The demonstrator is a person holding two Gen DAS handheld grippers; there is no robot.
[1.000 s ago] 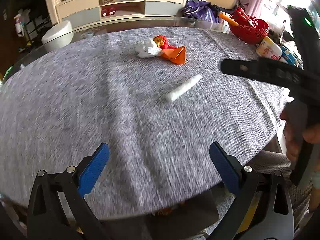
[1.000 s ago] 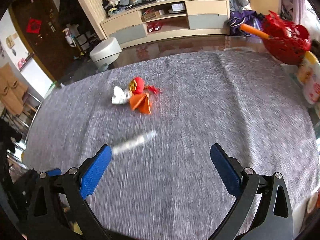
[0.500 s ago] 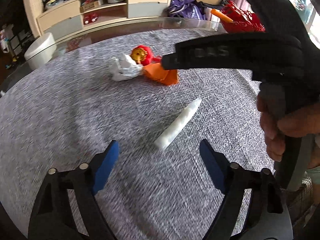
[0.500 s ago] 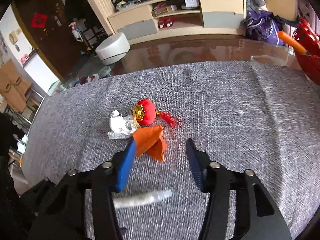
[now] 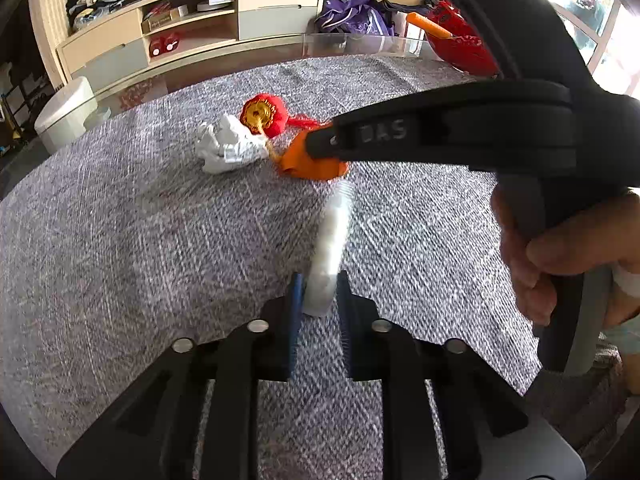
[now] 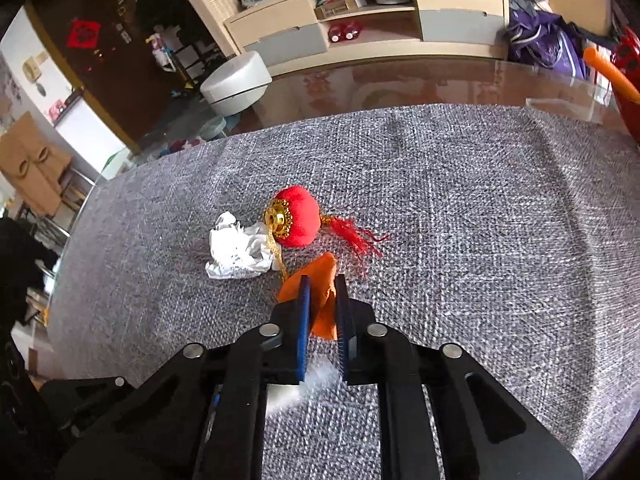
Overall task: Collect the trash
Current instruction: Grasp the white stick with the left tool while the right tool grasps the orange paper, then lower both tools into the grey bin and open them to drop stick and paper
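On the grey-clothed counter [image 6: 480,200], the left tool [image 5: 319,294] has pinched the near end of a white paper roll [image 5: 330,240] that points toward the orange wrapper [image 6: 316,292]. The right tool [image 6: 321,304] is clamped on that wrapper, just beside the crumpled white paper [image 6: 238,252] and red lantern ornament [image 6: 298,220].

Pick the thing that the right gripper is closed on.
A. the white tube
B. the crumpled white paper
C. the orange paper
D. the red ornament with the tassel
C: in the right wrist view the right gripper has its blue pads pressed on either side of the orange paper, while the crumpled white paper and the red ornament lie free on the cloth.
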